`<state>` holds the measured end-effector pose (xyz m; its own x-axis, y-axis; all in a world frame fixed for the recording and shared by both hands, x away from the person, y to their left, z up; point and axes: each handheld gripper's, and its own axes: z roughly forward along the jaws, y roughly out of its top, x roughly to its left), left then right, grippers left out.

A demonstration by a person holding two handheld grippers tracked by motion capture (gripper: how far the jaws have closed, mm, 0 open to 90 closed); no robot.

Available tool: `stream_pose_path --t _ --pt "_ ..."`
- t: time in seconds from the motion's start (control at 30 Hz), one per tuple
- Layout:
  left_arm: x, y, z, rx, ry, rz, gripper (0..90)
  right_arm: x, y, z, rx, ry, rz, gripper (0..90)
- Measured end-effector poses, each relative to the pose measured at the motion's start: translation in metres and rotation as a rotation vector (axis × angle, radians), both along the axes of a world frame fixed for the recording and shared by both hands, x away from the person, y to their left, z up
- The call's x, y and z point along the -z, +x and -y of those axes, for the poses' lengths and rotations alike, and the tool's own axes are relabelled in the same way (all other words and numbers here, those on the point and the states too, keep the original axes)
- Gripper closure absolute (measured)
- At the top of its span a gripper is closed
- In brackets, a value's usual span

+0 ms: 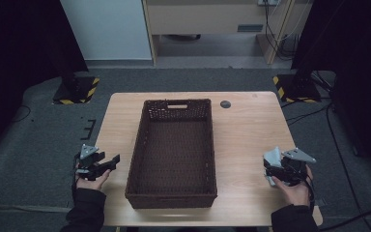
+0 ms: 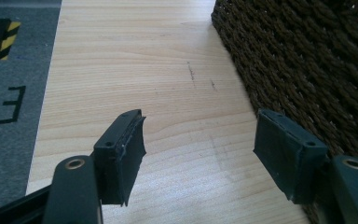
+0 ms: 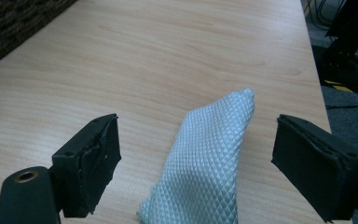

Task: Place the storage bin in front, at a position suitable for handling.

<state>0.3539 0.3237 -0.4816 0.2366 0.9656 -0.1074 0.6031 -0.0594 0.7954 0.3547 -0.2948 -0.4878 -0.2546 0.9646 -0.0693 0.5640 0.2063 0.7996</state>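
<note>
Nearest the lens in the right gripper view, a pale blue, diamond-textured cloth [image 3: 205, 158] is seen lying on the counter [image 3: 168, 60] between the two spread jaws of the right hand-held gripper [image 3: 196, 161]; the pads are held apart from it on both sides, so the cloth is not grasped and the jaws are released. The cloth's long axis is judged to run roughly along the gripper's own pointing direction, its narrower tip lying farthest from the camera, so a closing of the jaws would meet it across its width. From the high view the same cloth [image 1: 272, 159] is found at the counter's right near corner, beside the right hand, well apart from the left hand-held gripper [image 1: 107, 162]. That gripper is also held released, with nothing between its jaws, just beside the left wall of the dark woven basket [image 1: 147, 145], which stands in the middle of the counter.
</note>
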Motion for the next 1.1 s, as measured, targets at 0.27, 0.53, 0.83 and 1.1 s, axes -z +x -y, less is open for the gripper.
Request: stream_pose_path --t 0.27,0.53,0.83,1.1 --pt "0.004 0.0 -0.001 -0.004 0.018 0.0 31.2 0.01 0.001 0.008 0.021 -0.019 -0.067 22.2" --pt "0.005 0.002 0.002 0.007 0.023 -0.005 31.2 0.023 0.01 0.013 0.024 -0.033 -0.159 37.5" --pt "0.005 0.003 0.002 0.009 0.015 -0.004 31.8 0.024 0.015 0.008 -0.026 -0.004 -0.238 79.7" --pt "0.002 0.005 0.006 0.01 0.011 0.007 32.6 0.006 0.036 -0.008 -0.063 0.036 -0.126 82.1"
